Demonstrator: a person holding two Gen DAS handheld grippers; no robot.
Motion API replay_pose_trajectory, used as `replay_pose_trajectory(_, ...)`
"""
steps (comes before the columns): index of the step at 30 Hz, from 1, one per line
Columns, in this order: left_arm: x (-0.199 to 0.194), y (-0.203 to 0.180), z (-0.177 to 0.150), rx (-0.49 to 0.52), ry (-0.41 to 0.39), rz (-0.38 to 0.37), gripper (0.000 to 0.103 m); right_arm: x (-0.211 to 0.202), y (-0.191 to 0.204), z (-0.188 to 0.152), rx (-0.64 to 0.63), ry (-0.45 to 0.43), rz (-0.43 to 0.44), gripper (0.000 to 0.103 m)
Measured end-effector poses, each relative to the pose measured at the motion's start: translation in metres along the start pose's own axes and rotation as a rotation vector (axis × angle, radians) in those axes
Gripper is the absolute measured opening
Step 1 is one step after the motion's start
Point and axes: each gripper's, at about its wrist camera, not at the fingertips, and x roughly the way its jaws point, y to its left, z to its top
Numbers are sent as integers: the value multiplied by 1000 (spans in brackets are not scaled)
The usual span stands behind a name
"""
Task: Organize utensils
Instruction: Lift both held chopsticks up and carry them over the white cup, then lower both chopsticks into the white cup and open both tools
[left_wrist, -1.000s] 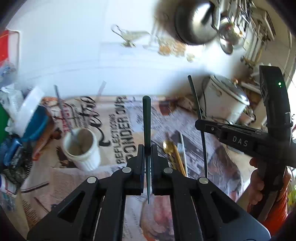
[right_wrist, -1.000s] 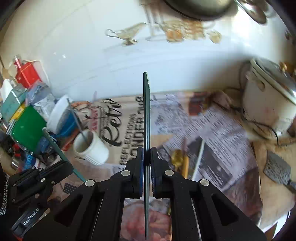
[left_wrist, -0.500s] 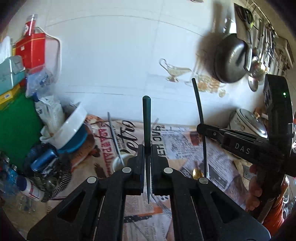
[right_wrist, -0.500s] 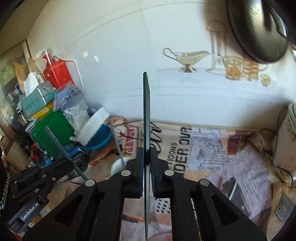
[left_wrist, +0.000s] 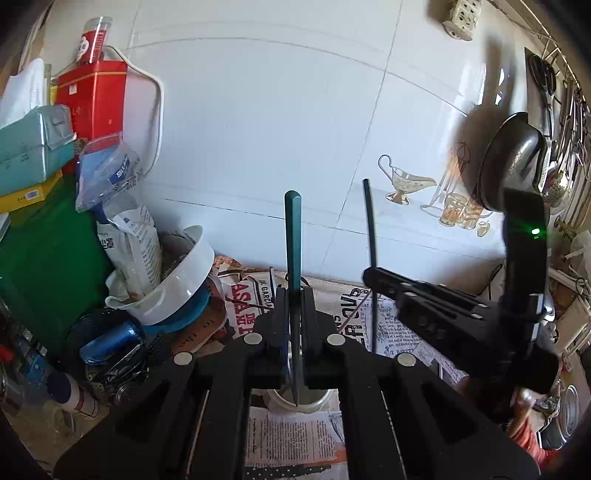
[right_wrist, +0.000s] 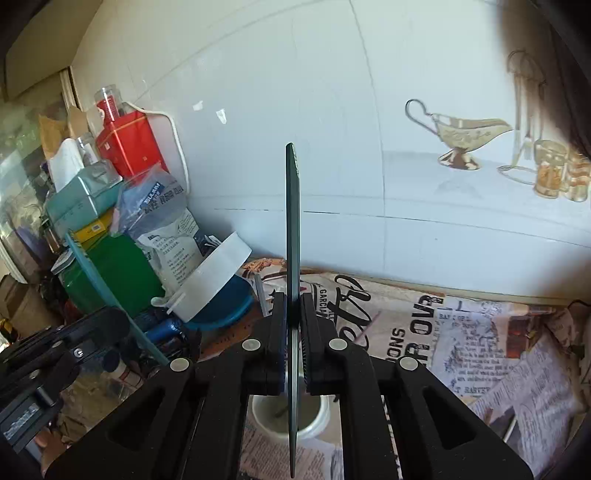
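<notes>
My left gripper (left_wrist: 293, 295) is shut on a dark green chopstick (left_wrist: 293, 236) that stands upright between its pads, point down. That point hangs over a white cup (left_wrist: 314, 404), half hidden behind the fingers. In the right wrist view my right gripper (right_wrist: 293, 314) is shut on a second dark green chopstick (right_wrist: 293, 221), also upright, with its lower end over the same white cup (right_wrist: 317, 417). A metal utensil leans inside the cup. The right gripper (left_wrist: 373, 277) shows to the right in the left wrist view, and the left gripper (right_wrist: 118, 321) shows at the lower left in the right wrist view.
Newspaper (right_wrist: 461, 332) covers the counter. At the left stand a tilted white bowl on a blue one (left_wrist: 177, 291), a food bag (left_wrist: 129, 236), a green box (left_wrist: 44, 266) and a red tin (left_wrist: 92, 99). A white tiled wall rises behind, with a black pan (left_wrist: 513, 158) hanging at the right.
Both grippers have swung left with their chopsticks. The white cup has come from the left of the views to just under the fingers. The rice cooker and the utensils on the paper have left view.
</notes>
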Motion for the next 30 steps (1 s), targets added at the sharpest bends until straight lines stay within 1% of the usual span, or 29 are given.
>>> replay_pose_trajectory(3, 14, 3, 4, -1, 13, 1, 4, 20, -1, 2, 11, 1, 3, 6)
replay_pose_trajectory(8, 39, 9, 2, -18, 57, -3, 4, 46, -4, 0, 17, 3, -15, 6)
replay_pose_trajectory(13, 61, 13, -6, -17, 107, 5, 4, 68, -7, -8, 13, 18, -30, 6)
replay_pose_trajectory(18, 82, 17, -16, -29, 164, 8, 4, 83, -11, -20, 5, 40, -22, 6)
replay_pose_trajectory(25, 100, 16, -29, -21, 220, 10, 4, 86, -14, -34, -18, 118, -18, 6)
replay_pose_trajectory(28, 108, 16, -35, -9, 239, 38, 4, 84, -15, -41, -25, 164, -1, 6)
replay_pose_trajectory(30, 113, 17, -39, -16, 252, 43, 4, 82, -14, -45, -31, 198, 12, 6)
